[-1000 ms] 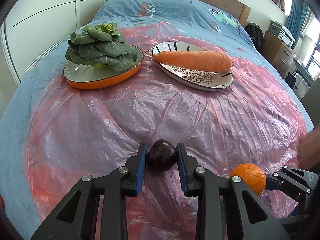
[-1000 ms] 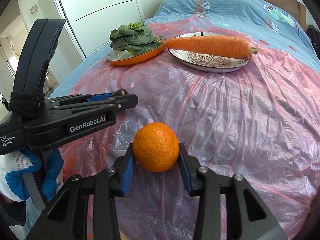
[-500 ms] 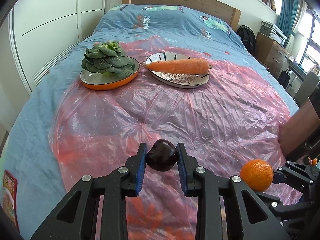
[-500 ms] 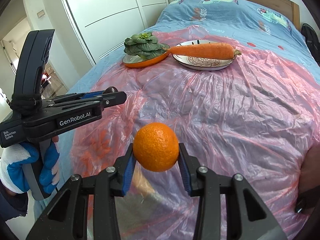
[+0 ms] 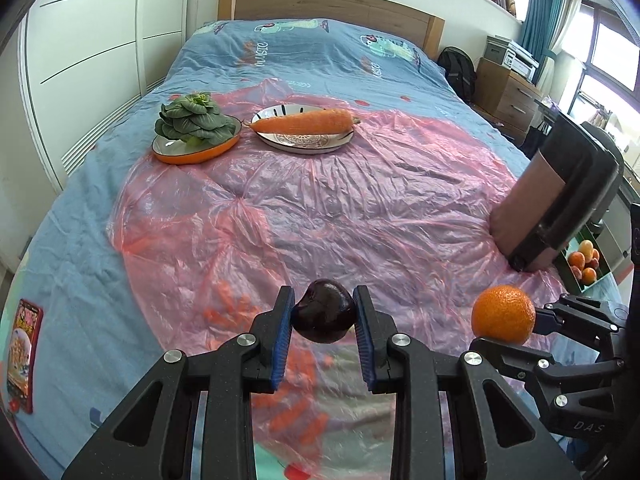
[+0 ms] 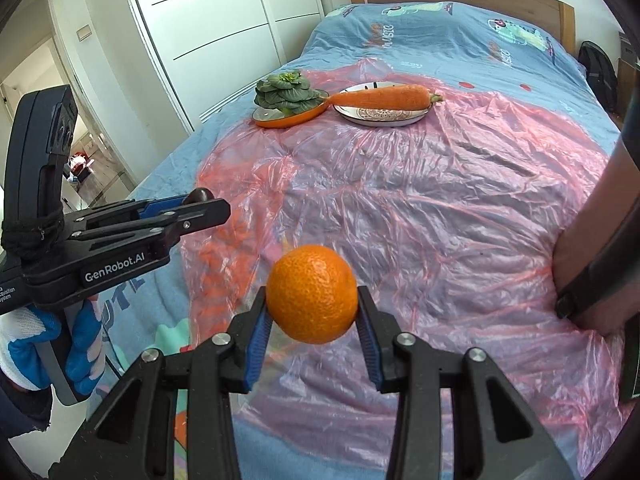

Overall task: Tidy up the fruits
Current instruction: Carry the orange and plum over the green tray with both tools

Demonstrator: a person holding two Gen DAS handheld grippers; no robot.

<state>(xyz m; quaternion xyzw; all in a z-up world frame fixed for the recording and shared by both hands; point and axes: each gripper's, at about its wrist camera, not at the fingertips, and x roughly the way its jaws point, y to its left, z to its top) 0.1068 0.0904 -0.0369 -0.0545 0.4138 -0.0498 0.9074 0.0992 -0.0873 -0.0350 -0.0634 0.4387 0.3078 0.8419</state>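
The left gripper (image 5: 323, 322) pinches a dark purple, round, glossy fruit (image 5: 324, 311) between its blue pads; the fruit is in the air above the near edge of the wrinkled pink plastic sheet (image 5: 340, 200) that covers the blue bed (image 5: 304, 52). The right gripper (image 6: 313, 322) is pressed on a round orange mandarin (image 6: 312, 293), which is also lifted above the sheet's near part. In the left wrist view the mandarin (image 5: 503, 314) shows to the right of the purple fruit, apart from it.

At the far side of the sheet stand two dishes, just beside each other. The orange-rimmed shallow dish (image 5: 196, 151), on the sheet's far left, carries a dark green leafy vegetable (image 5: 193, 122). The white patterned plate (image 5: 304, 142) to its right carries a long orange carrot (image 5: 302, 122), lying across it with the tip toward the green vegetable.

Beyond the sheet's right edge, a green box with several orange and yellow fruits (image 5: 585, 261) is partly seen. A hand in a white and blue glove (image 6: 44, 340) holds the left gripper's handle.
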